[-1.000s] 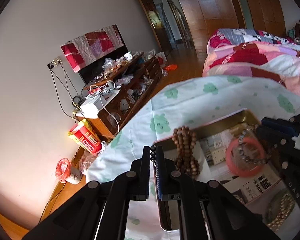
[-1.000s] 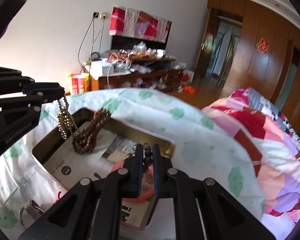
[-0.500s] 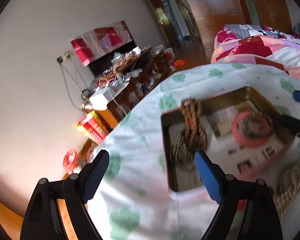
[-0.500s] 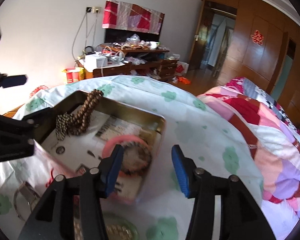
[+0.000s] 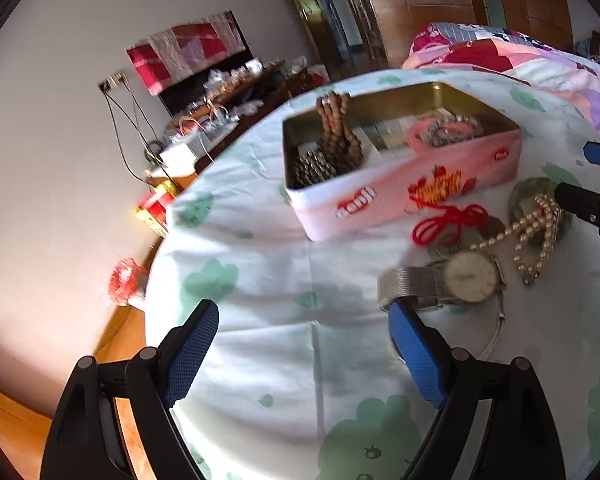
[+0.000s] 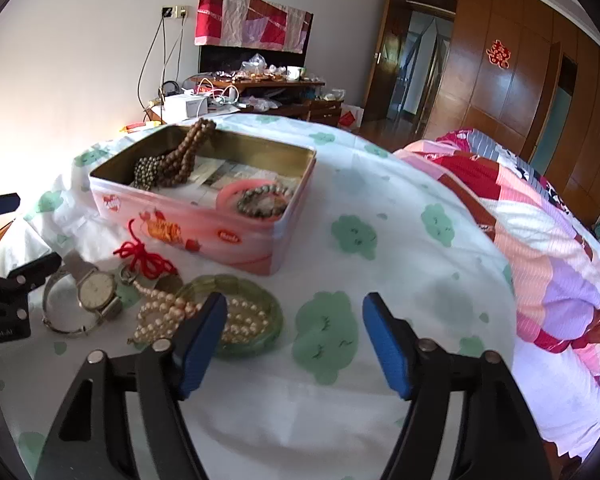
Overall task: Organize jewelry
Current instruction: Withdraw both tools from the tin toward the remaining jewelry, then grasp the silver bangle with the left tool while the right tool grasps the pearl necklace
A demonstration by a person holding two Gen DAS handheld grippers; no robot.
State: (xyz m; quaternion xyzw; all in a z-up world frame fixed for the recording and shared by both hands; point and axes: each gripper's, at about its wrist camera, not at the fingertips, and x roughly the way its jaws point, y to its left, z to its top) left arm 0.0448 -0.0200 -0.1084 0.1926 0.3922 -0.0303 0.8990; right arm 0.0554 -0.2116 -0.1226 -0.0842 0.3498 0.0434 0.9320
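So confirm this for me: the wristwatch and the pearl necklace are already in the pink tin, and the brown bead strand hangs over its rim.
Not quite. The wristwatch and the pearl necklace lie on the sheet outside the pink tin, as the right wrist view shows. The brown bead strand does hang over its rim.

The open pink tin [image 6: 204, 216] holds brown beads [image 6: 184, 152] (draped over its rim) and a pink bangle [image 6: 240, 192]. Beside it lie a watch [image 6: 96, 290], pearls [image 6: 168, 314] and a green bangle [image 6: 260, 332].

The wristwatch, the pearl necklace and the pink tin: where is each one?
wristwatch [image 6: 96, 289], right wrist view, on its dial.
pearl necklace [image 6: 162, 312], right wrist view, on bunched beads.
pink tin [image 5: 404, 190], left wrist view, on its side wall.
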